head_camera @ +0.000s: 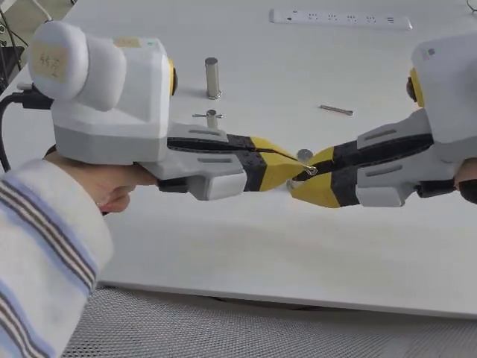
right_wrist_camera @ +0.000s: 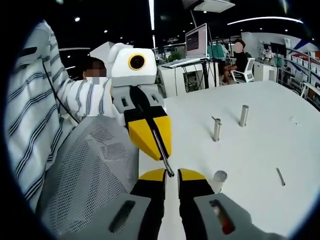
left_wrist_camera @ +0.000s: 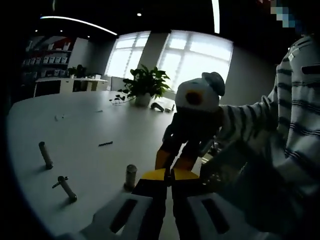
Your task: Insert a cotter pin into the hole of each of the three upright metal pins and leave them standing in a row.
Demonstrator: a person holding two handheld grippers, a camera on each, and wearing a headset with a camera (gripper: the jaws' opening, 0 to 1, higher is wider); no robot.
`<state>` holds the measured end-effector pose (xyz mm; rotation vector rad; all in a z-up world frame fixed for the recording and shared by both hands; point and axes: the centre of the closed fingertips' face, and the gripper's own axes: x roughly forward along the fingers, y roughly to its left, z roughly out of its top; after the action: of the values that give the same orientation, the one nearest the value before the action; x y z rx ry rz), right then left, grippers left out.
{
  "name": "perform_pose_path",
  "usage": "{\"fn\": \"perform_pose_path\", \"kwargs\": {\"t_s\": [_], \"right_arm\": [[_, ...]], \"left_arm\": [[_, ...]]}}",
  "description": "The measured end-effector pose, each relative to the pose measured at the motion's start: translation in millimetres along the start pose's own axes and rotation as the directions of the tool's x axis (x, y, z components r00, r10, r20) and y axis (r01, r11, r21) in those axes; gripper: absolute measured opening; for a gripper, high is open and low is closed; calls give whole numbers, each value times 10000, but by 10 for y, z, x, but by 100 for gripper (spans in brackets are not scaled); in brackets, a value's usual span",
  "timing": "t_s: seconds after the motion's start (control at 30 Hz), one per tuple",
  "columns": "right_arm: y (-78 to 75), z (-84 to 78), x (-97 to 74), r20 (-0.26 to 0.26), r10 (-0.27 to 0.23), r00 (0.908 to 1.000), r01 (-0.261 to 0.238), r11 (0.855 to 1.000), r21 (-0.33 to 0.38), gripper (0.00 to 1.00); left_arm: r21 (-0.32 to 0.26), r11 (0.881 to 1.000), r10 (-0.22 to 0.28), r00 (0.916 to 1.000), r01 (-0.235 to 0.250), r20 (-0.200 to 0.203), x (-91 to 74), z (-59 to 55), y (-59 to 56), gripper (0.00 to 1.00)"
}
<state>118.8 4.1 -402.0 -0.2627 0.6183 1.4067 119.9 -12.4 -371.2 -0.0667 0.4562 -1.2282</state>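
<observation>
My left gripper (head_camera: 296, 171) and right gripper (head_camera: 301, 181) meet tip to tip over the white table (head_camera: 246, 246). A thin cotter pin (right_wrist_camera: 162, 149) runs between them. The left gripper's jaws are shut on one end. Its looped end (head_camera: 309, 171) sits in the right gripper's narrow jaws. Just behind the tips stands a bare metal pin (head_camera: 304, 155), also seen as the metal pin (right_wrist_camera: 218, 179) in the right gripper view. Farther left, a second upright pin (head_camera: 212, 117) carries a cotter pin across its top. Behind it stands a taller bare pin (head_camera: 212, 77).
A loose cotter pin (head_camera: 336, 110) lies on the table to the right of the uprights. A white power strip (head_camera: 339, 19) lies along the far edge. A mesh chair back (right_wrist_camera: 95, 165) and a person in a striped sleeve (head_camera: 45, 246) are at the near side.
</observation>
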Motion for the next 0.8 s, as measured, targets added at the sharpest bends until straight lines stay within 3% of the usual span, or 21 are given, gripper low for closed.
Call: {"fn": "perform_pose_path", "kwargs": {"t_s": [0.17, 0.4, 0.47, 0.6, 0.8], "right_arm": [[42, -2, -6, -105, 131, 9999, -132, 9999, -67, 0], [89, -14, -30, -363, 231, 9991, -247, 9988, -422, 0], [129, -31, -34, -541, 401, 9977, -428, 9978, -499, 0], [224, -120, -27, -1109, 738, 9911, -826, 9936, -771, 0], [262, -184, -63, -1468, 966, 9844, -1110, 9894, -933, 0]], "left_arm": [[134, 9998, -152, 9999, 153, -68, -2, -35, 18, 0], [522, 9980, -338, 9983, 363, -476, -1, -120, 4, 0], [383, 9978, -505, 9960, 534, -741, 4, -164, -10, 0], [740, 9934, -780, 9888, 879, -1270, 18, -230, -54, 0], [915, 9876, -1109, 9797, 1273, -1668, 49, -262, -114, 0]]}}
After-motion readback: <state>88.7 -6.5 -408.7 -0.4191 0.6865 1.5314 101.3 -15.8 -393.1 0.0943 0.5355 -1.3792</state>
